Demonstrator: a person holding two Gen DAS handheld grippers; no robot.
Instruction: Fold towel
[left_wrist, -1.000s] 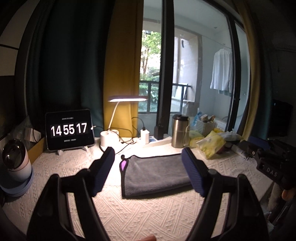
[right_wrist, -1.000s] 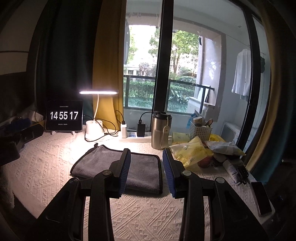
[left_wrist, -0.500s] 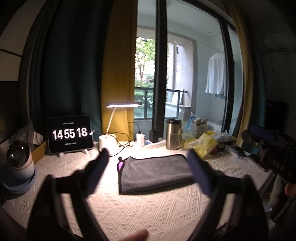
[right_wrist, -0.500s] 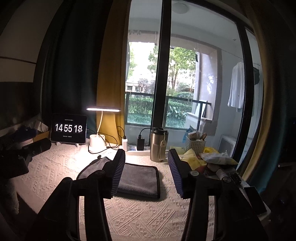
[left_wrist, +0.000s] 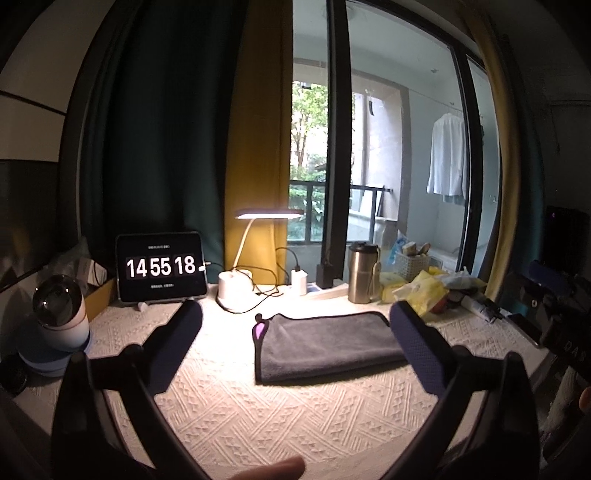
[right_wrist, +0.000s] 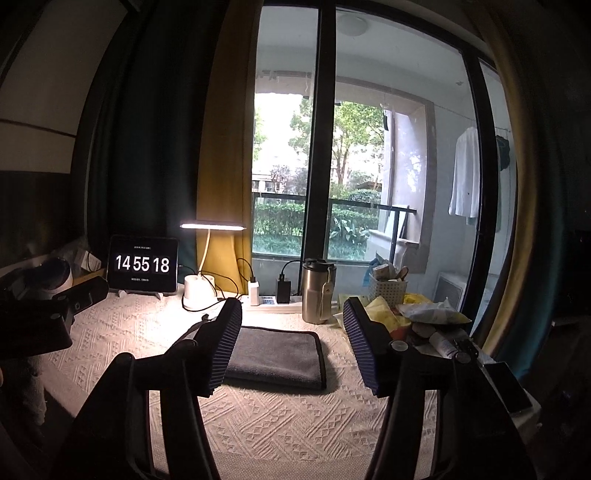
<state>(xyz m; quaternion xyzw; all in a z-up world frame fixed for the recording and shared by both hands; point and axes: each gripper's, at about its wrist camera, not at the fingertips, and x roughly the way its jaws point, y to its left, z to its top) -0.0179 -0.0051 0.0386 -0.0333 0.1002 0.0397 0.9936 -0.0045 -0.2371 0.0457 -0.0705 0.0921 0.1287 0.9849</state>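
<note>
A grey towel (left_wrist: 325, 343) with black trim lies folded flat on the cream textured tablecloth (left_wrist: 288, 413); it also shows in the right wrist view (right_wrist: 277, 354). A purple tag (left_wrist: 259, 329) sticks out at its left edge. My left gripper (left_wrist: 295, 325) is open and empty, held back from the towel above the table's near side. My right gripper (right_wrist: 291, 321) is open and empty, also held back from the towel. Its left finger hides the towel's left part.
Behind the towel stand a clock tablet (left_wrist: 160, 266), a lit desk lamp (left_wrist: 234, 291), a steel tumbler (left_wrist: 362, 273), chargers and cables. Snack bags (left_wrist: 432, 291) pile at the right. A round white device (left_wrist: 61, 321) sits left. A phone (right_wrist: 508, 387) lies at the right edge.
Both grippers have drawn back and up from the towel, which now looks smaller. My right gripper's jaws have opened wider. The towel has not moved.
</note>
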